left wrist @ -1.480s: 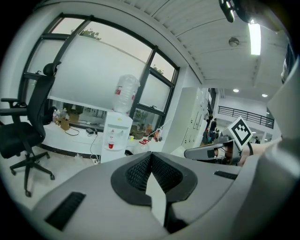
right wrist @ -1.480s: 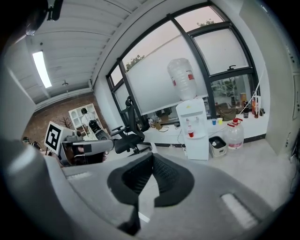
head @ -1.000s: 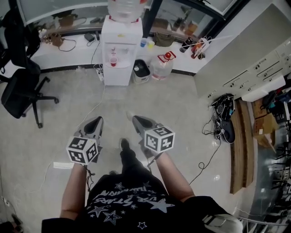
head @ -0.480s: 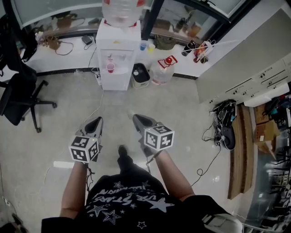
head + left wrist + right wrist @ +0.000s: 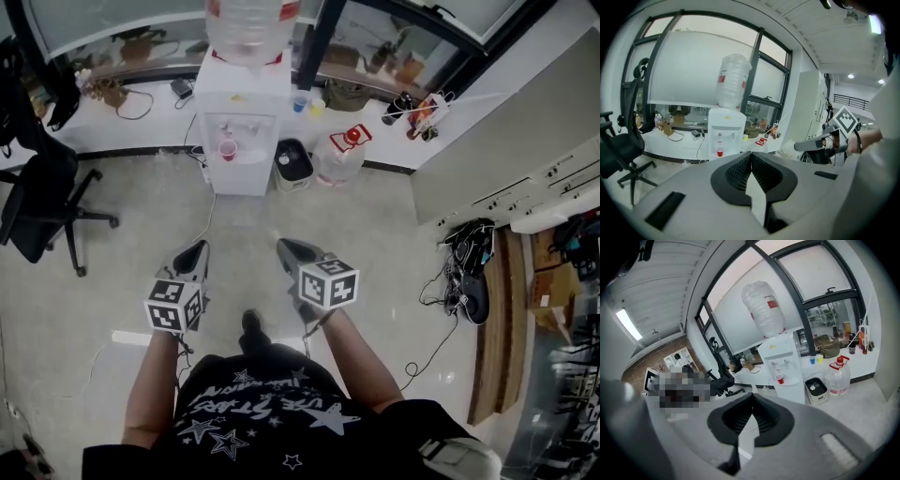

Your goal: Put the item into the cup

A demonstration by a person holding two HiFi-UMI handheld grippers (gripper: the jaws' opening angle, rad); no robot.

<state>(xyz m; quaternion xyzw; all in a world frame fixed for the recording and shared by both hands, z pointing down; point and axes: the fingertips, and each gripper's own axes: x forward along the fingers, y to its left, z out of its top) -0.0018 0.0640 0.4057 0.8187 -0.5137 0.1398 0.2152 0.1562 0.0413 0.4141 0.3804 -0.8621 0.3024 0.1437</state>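
Left gripper (image 5: 190, 261) and right gripper (image 5: 292, 253), head view: held side by side above the floor (image 5: 375, 225), both aimed at the white water dispenser (image 5: 242, 122) well ahead. Red cup (image 5: 226, 149) in the dispenser's recess, far beyond both tips, roughly between the two grippers' lines. Clear jug (image 5: 339, 155) on the floor ahead and right of the right gripper; office chair (image 5: 37, 202) off to the left of the left gripper.

Left gripper view: jaws pressed together, tips touching, pinching nothing. Red cup (image 5: 720, 151) ahead and a little left of the tips, well apart. Right gripper (image 5: 811, 144) off to the right.

Right gripper view: jaws together too, holding nothing. Red cup (image 5: 779, 378) ahead and slightly right of the tips, in the water dispenser (image 5: 783, 359); jug (image 5: 838, 376) farther right.
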